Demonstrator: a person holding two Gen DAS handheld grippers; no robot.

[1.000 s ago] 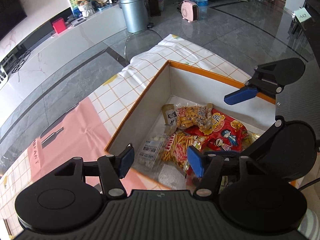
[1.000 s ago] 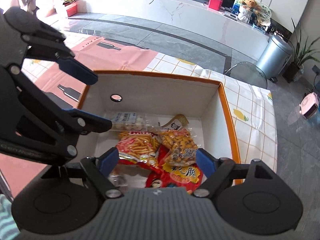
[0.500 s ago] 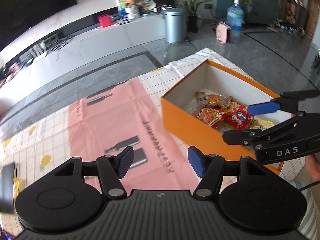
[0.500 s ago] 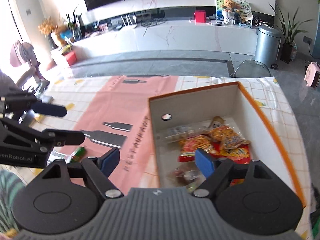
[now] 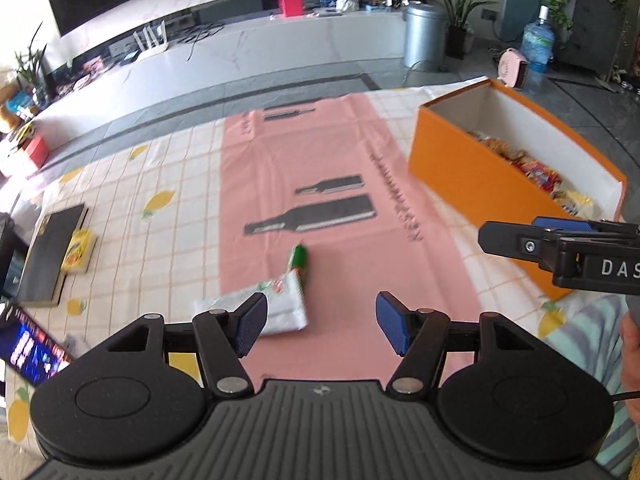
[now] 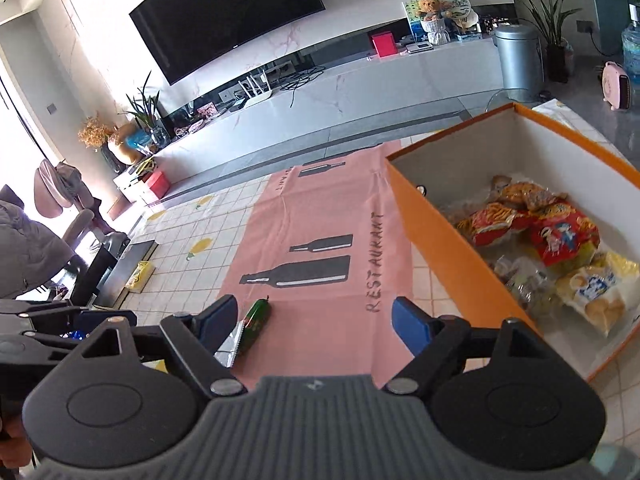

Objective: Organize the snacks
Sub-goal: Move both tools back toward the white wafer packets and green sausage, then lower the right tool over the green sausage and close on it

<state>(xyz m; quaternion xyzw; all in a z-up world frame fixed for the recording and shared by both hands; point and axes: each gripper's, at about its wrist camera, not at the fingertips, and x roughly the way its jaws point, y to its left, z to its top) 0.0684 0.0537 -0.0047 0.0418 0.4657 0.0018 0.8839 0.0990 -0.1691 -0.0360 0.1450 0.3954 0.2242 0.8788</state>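
- Orange box (image 6: 448, 256), right side of right-wrist view, w/ snack packs (image 6: 536, 228) inside.
- Pink cloth (image 5: 320, 208), mid-frame, carries a white pouch (image 5: 276, 306) touching a green pack (image 5: 298, 260), lower center.
- Left gripper (image 5: 318, 322): spread wide, empty, over pouch.
- Right gripper (image 6: 312, 326): spread, empty, near green pack.

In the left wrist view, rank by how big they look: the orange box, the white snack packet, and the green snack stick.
1. orange box
2. white snack packet, partly hidden by a gripper finger
3. green snack stick
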